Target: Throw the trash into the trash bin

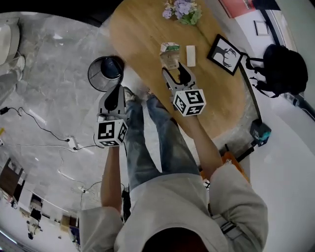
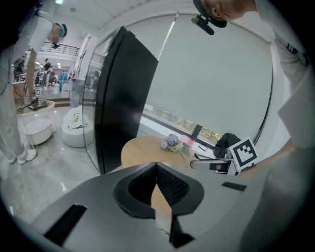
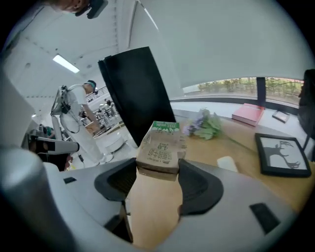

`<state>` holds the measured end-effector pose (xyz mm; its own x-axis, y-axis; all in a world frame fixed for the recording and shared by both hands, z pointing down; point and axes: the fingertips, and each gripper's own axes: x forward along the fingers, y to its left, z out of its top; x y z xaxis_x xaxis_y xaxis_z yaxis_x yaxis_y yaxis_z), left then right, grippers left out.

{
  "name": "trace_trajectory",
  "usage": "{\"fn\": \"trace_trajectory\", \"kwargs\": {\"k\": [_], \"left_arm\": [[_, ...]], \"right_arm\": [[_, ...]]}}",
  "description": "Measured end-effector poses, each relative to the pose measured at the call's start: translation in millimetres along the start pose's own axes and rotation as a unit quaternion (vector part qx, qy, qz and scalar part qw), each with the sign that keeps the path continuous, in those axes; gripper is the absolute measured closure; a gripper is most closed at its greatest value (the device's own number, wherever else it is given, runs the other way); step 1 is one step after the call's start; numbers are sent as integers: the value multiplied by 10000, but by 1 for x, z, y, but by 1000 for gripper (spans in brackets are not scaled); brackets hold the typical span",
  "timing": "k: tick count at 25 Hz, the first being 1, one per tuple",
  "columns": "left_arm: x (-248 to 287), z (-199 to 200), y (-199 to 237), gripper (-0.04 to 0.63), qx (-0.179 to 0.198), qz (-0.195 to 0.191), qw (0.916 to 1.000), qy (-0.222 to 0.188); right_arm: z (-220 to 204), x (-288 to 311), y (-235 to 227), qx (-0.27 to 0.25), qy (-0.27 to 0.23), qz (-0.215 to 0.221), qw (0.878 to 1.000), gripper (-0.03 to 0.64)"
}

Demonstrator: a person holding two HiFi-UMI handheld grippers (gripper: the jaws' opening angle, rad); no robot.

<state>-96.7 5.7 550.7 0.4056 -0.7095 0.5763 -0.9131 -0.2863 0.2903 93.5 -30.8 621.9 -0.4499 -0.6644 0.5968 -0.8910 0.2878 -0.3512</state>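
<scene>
My right gripper (image 1: 175,74) is clenched on the boxy brown cardboard carton (image 3: 160,147) with a green top, above the smooth oval wooden counter (image 1: 142,29). My left gripper (image 1: 117,91) is pinched closed and empty. The round black mesh trash bin (image 1: 96,76) stands at its eleven o'clock on the glossy marbled floor (image 1: 49,64).

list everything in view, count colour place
table: 1, light wood, centre
carton: 1, brown with green top, in the right gripper's jaws
block: 1, white, on table beside carton
picture frame: 1, black, on table, right of block
flowers: 1 bunch, purple, table's far end
trash bin: 1, black mesh, floor left of table
backpack: 1, black, right of table
left gripper: 1, grey, shut, empty, near bin
right gripper: 1, grey, shut on carton
</scene>
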Motion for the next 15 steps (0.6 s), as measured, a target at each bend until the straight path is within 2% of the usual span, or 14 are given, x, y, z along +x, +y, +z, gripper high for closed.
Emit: {"fn": "trace_trajectory", "kwargs": {"k": [4,9,15], "left_arm": [[-38,-11,42,577,-262,428,9986,-156],[-78,-25,85,577,-609,930,9932,-347],[-119,-46,117,578,-919,1374,9851,-471]], "right_arm": [[-4,31,76,-375,183,650,9970,333],[-13,61,156,-848,401,1344,9865,333],[-41,84,216,-1236,741,1796,9731,333]]}}
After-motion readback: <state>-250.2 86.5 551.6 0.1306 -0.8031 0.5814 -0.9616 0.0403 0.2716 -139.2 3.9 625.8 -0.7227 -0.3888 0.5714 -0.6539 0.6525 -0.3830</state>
